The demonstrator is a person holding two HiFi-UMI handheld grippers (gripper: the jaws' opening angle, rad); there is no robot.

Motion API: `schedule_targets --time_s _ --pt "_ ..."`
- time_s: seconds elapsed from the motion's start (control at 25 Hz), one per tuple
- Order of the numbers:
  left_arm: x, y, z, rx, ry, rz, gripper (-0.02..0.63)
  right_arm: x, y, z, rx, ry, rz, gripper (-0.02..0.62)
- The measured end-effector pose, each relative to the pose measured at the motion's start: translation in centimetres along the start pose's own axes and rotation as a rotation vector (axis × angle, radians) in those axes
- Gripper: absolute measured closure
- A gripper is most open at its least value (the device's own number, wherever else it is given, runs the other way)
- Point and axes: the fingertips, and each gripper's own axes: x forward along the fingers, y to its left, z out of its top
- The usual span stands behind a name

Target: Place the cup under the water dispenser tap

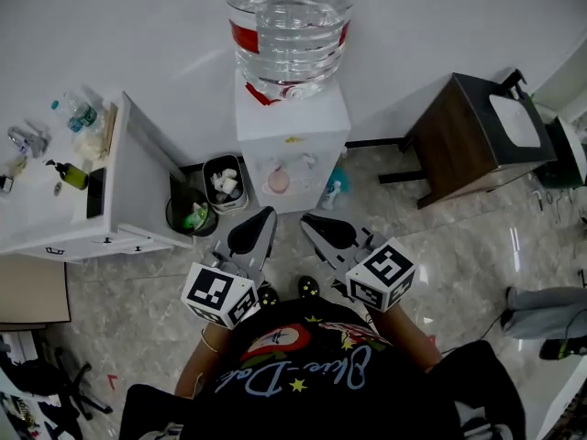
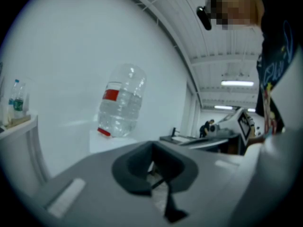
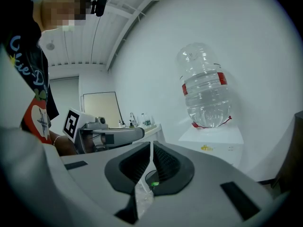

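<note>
both the left claw (image 2: 154, 167) and right claw (image 3: 151, 155) are clamped shut on nothing, facing a ribbed clear water bottle (image 1: 289, 26).

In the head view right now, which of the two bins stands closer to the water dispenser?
The squarish bin holding white litter, next to the water dispenser; the round bin with something green stands farther left.
</note>
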Motion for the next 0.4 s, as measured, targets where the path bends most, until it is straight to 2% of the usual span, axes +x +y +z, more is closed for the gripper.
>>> schedule_targets --time_s 0.4 --pt "-1.2 0.4 -1.5 0.007 0.054 0.026 0.607 0.1 0.4 0.7 0.045 -0.047 -0.001 0.572"
